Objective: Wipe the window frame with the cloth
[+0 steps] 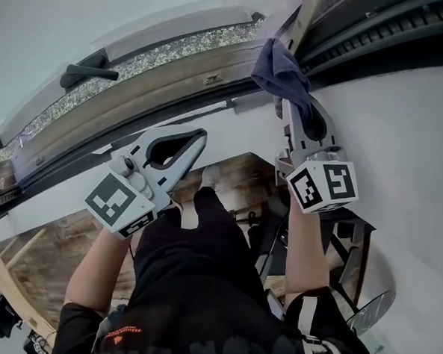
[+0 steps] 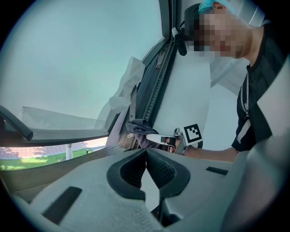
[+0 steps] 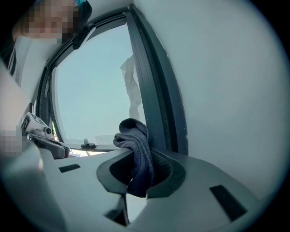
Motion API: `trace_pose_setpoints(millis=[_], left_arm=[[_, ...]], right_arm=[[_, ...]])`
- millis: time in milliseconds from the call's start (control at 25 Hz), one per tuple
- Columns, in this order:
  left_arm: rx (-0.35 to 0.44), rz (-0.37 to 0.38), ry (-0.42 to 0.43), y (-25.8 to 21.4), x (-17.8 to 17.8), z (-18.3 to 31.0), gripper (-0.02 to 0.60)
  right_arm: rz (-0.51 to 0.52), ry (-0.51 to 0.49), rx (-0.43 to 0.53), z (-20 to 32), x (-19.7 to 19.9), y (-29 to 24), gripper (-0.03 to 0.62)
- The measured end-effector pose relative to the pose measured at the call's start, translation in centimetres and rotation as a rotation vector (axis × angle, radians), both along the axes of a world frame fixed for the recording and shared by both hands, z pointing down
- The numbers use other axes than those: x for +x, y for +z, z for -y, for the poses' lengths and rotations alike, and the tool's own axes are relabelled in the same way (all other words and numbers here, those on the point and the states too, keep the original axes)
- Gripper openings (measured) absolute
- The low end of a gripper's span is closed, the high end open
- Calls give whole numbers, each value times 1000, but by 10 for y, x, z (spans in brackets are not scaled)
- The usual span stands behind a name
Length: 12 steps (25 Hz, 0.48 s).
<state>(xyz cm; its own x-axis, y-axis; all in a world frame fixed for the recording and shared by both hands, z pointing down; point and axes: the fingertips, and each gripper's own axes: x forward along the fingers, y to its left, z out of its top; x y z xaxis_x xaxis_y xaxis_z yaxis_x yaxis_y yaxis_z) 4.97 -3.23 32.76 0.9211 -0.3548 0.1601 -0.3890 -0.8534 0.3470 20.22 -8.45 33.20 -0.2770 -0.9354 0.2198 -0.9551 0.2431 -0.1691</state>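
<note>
Firmly clamped on the dark blue cloth (image 3: 136, 145), at lower centre of the right gripper view: right gripper (image 3: 138, 159), jaws closed around the fabric's middle. Bunched into a thick rope, long axis running top to bottom, with a rounded wad bulging above the jaws and a tail hanging below them. Set right at the dark upright of the window frame (image 3: 154, 104), with white wall (image 3: 226, 81) filling the right of that view.

Seen from the head view, same cloth (image 1: 284, 71) at upper centre, draped from the frame's corner down and to the right over the right gripper (image 1: 289, 109). Marker cube (image 1: 322, 186) below it, then the right forearm (image 1: 307, 252) reaching straight up the picture.

Pressed together on nothing, at lower centre of the left gripper view: left gripper (image 2: 146, 156). Held at left centre in the head view, left gripper (image 1: 198, 137) angled toward the upper right, tips near the window frame (image 1: 134, 133) but apart from it. Left forearm (image 1: 100, 266) raised beneath.

Farther out, a dark handle (image 1: 85, 74) at upper left, well apart from the cloth; wooden floor (image 1: 60, 245) below.
</note>
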Motion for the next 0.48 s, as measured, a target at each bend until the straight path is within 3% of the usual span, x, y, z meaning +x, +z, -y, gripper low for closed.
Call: trace_pose_setpoints(millis=[480], left_arm=[[-21, 29, 13, 17, 3, -2, 20]], right_arm=[[0, 23, -59, 2, 3, 41, 43]])
